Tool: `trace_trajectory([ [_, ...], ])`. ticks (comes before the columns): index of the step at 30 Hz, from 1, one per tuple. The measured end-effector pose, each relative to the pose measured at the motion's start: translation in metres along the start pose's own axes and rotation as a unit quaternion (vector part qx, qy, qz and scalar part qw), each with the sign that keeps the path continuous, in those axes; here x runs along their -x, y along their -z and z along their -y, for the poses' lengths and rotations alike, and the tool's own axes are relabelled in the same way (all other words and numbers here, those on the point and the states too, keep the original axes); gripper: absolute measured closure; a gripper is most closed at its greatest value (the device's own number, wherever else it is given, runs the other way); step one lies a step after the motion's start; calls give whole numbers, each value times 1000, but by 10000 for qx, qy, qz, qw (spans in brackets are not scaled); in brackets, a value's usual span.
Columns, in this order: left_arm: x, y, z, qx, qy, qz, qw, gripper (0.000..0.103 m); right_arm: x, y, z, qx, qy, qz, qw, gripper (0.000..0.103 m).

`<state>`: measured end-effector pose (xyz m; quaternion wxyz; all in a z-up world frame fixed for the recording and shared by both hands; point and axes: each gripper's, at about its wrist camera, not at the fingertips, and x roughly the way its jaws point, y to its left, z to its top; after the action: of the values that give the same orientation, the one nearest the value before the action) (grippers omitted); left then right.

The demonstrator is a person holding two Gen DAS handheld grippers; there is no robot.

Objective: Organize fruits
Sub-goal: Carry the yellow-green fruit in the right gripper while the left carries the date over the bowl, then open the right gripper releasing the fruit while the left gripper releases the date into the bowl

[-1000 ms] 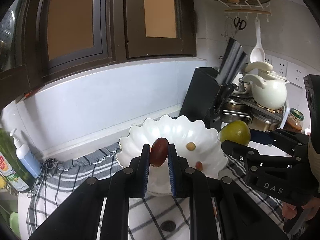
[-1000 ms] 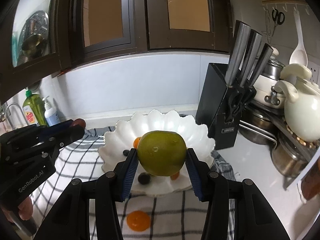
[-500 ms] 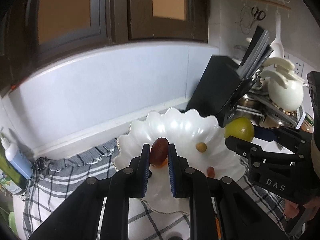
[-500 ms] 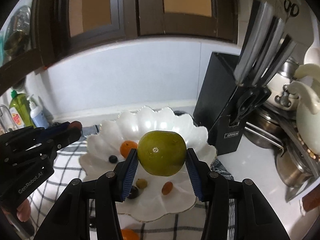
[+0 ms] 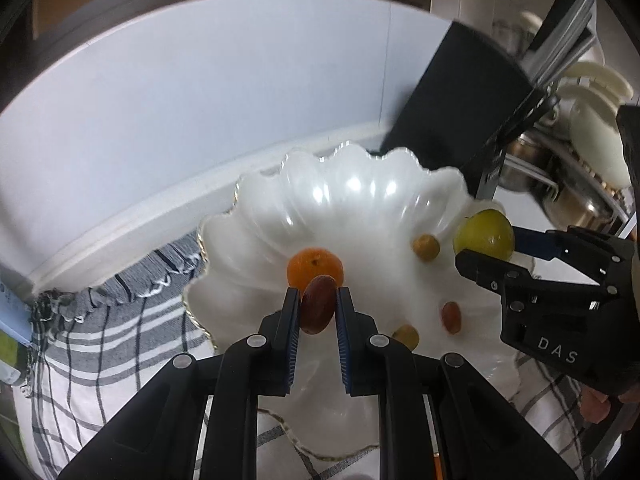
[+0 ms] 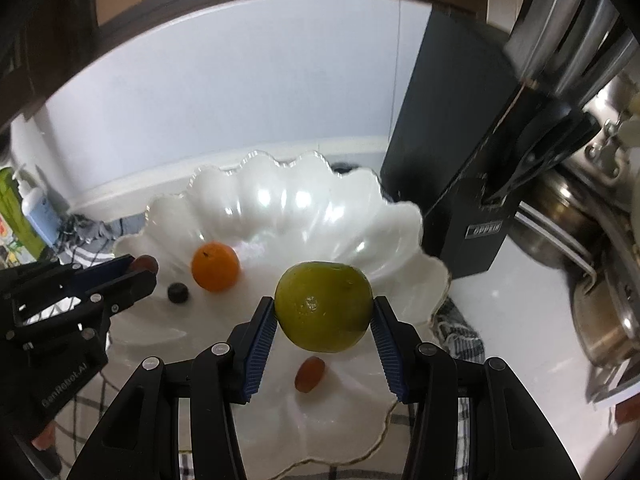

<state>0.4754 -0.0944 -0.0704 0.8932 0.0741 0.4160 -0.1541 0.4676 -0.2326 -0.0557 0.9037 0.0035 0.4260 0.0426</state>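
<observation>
Left gripper [image 5: 318, 306]: jaws clamped on a reddish-brown oval fruit [image 5: 317, 304], pinched across its short width; long axis runs upright between the pads, with both ends standing clear of them.
Right gripper [image 6: 323, 316]: jaws clamped on a green citrus [image 6: 323, 306], gripped at its widest girth; the pads bear on opposite flanks and the stem scar faces the camera.
Receiving vessel: white scalloped bowl [image 6: 280, 200], resting on a checked cloth [image 5: 100, 320]. The bowl lies directly below and ahead of both sets of jaws.
Bowl contents: orange fruit [image 6: 215, 266] just beyond the left jaws; dark berry [image 6: 177, 293] beside it; small red fruit [image 6: 309, 368] under the right jaws; further small yellowish and red pieces toward the right gripper's side.
Governing relation: each held fruit hangs above the bowl floor, not touching it. The oval fruit sits just short of the orange fruit, so a straight drop is judged likely to land against it. The green citrus is over open floor nearer the bowl's right rim.
Nearer hand: both are over the bowl; neither is clearly nearer to its floor.
Step in hand: judged to be lowering for release into the bowl.
Caution: the round citrus may roll onto the small pieces when let go.
Adjacent obstacle: black knife block [image 6: 460, 140], to the right of the bowl, clear of the right jaws.
</observation>
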Motion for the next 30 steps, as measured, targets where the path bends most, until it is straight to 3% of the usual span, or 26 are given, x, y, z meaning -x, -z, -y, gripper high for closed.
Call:
trace_trajectory([
  [8, -24, 0, 2, -34, -20, -399, 9992, 84, -29, 0, 1, -43, -156, -486, 9987, 53],
  [15, -33, -1, 3, -77, -156, -496, 9986, 82, -43, -3, -2, 0, -149, -707, 9974, 53],
  [23, -30, 1, 2, -75, -234, -418, 9988, 66, -40, -2, -3, 102, -109, -653, 9978, 52],
  [30, -2, 1, -4, 87, -291, -110, 9995, 61, -14, -1, -1, 61, 34, -283, 9996, 52],
])
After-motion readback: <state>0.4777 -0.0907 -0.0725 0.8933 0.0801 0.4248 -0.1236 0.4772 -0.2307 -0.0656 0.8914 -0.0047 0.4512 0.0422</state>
